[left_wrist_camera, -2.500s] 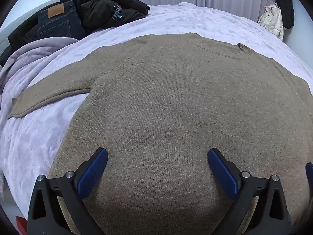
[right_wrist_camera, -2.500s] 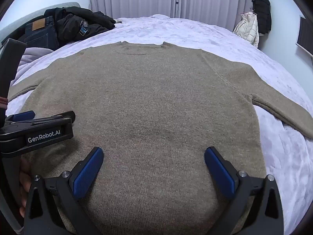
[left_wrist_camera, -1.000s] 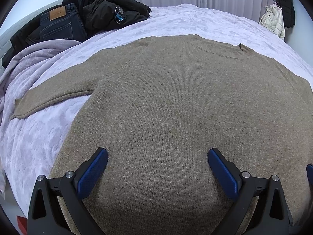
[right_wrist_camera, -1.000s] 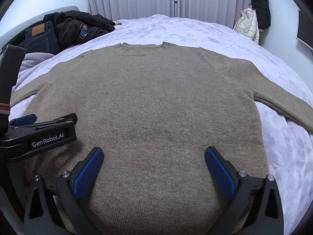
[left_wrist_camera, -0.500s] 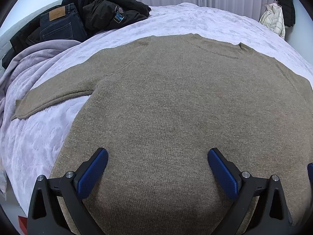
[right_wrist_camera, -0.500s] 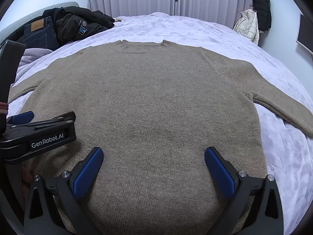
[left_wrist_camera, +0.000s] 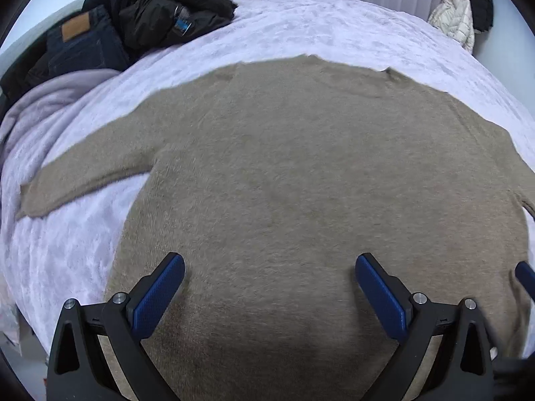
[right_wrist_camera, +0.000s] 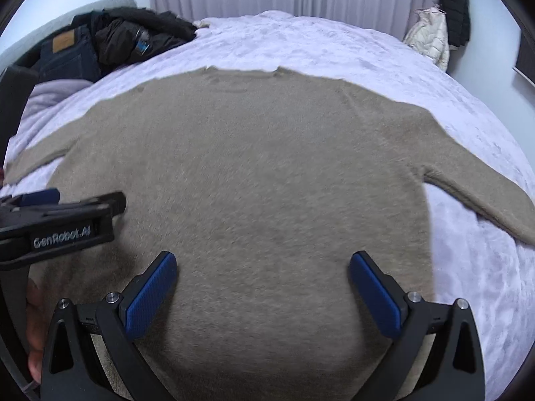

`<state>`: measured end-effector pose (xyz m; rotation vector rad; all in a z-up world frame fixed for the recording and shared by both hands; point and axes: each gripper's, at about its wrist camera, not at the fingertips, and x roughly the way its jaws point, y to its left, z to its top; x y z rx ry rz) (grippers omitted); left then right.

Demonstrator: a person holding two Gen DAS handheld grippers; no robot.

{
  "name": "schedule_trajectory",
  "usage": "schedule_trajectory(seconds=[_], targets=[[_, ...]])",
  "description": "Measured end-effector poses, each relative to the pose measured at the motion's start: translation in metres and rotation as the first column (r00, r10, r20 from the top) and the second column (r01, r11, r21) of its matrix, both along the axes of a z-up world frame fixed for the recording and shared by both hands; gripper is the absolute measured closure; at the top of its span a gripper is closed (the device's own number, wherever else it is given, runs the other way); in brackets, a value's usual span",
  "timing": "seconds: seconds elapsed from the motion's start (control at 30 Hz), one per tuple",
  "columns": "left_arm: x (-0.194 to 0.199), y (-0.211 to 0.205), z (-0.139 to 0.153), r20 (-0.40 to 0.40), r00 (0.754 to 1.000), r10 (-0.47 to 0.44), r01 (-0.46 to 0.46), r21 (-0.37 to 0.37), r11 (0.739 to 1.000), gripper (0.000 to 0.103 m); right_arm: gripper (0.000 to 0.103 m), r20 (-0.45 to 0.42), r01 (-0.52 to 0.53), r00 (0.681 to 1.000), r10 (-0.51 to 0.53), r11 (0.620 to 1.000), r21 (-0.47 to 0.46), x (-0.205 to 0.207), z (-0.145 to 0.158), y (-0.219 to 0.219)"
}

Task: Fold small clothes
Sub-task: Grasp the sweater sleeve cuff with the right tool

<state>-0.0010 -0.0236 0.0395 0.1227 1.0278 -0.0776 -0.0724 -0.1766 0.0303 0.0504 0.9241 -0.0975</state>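
Observation:
A tan knit sweater point(left_wrist_camera: 301, 167) lies flat on the bed, neckline at the far side, both sleeves spread outward. It fills the right wrist view too point(right_wrist_camera: 260, 167). My left gripper point(left_wrist_camera: 269, 287) is open and empty above the sweater's lower body, toward its left side. My right gripper point(right_wrist_camera: 262, 284) is open and empty above the lower body, toward the right. The left gripper's body also shows at the left of the right wrist view point(right_wrist_camera: 60, 224). The sweater's hem is hidden below both grippers.
The bed has a pale lilac fleece cover point(left_wrist_camera: 334, 20). Dark jeans point(left_wrist_camera: 83, 46) and a black jacket point(left_wrist_camera: 174, 10) are piled at the far left. A white puffer coat point(right_wrist_camera: 428, 40) and a black coat hang at the far right wall. Curtains are behind the bed.
Both views are blurred now and the sweater has shifted a little in view: both grippers have moved slightly. Both stay open.

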Motion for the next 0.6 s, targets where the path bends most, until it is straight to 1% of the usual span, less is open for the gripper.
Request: schedule_trajectory(seconds=[0.07, 0.17, 0.27, 0.33, 0.4, 0.47, 0.53, 0.57, 0.6], targets=[[-0.001, -0.016, 0.014, 0.021, 0.999, -0.043, 0.043, -0.005, 0.999, 0.001, 0.0, 0.032, 0.046, 0.998, -0.046, 0.999, 0.025, -0.003, 0.013, -0.018], [0.005, -0.049, 0.032, 0.024, 0.995, -0.099, 0.1, -0.034, 0.994, 0.001, 0.0, 0.061, 0.131, 0.989, -0.136, 0.988, 0.084, -0.008, 0.03, -0.056], [0.014, -0.087, 0.044, 0.03, 0.988, -0.15, 0.151, -0.029, 0.988, 0.001, 0.0, 0.065, 0.221, 0.971, -0.232, 0.965, 0.141, -0.014, 0.039, -0.102], [0.022, -0.113, 0.049, 0.035, 0.984, -0.175, 0.176, -0.024, 0.984, 0.001, 0.0, 0.064, 0.274, 0.956, -0.287, 0.949, 0.157, -0.018, 0.042, -0.13], [0.032, -0.137, 0.049, 0.024, 0.981, -0.19, 0.191, -0.007, 0.982, 0.001, 0.0, 0.084, 0.318, 0.94, -0.331, 0.938, 0.139, -0.023, 0.045, -0.157], [0.043, -0.159, 0.044, -0.009, 0.978, -0.209, 0.209, -0.002, 0.978, 0.001, 0.0, 0.09, 0.355, 0.927, -0.363, 0.93, 0.093, -0.027, 0.047, -0.179], [0.052, -0.182, 0.037, -0.042, 0.975, -0.22, 0.22, -0.004, 0.975, 0.001, 0.0, 0.073, 0.424, 0.902, -0.425, 0.905, 0.035, -0.031, 0.046, -0.21], [0.055, -0.194, 0.034, -0.05, 0.972, -0.229, 0.229, -0.007, 0.973, 0.001, 0.0, 0.064, 0.455, 0.887, -0.457, 0.889, 0.037, -0.035, 0.043, -0.228], [0.058, -0.206, 0.032, -0.052, 0.97, -0.237, 0.237, -0.006, 0.972, 0.001, 0.0, 0.052, 0.487, 0.87, -0.49, 0.871, 0.06, -0.04, 0.039, -0.247]])
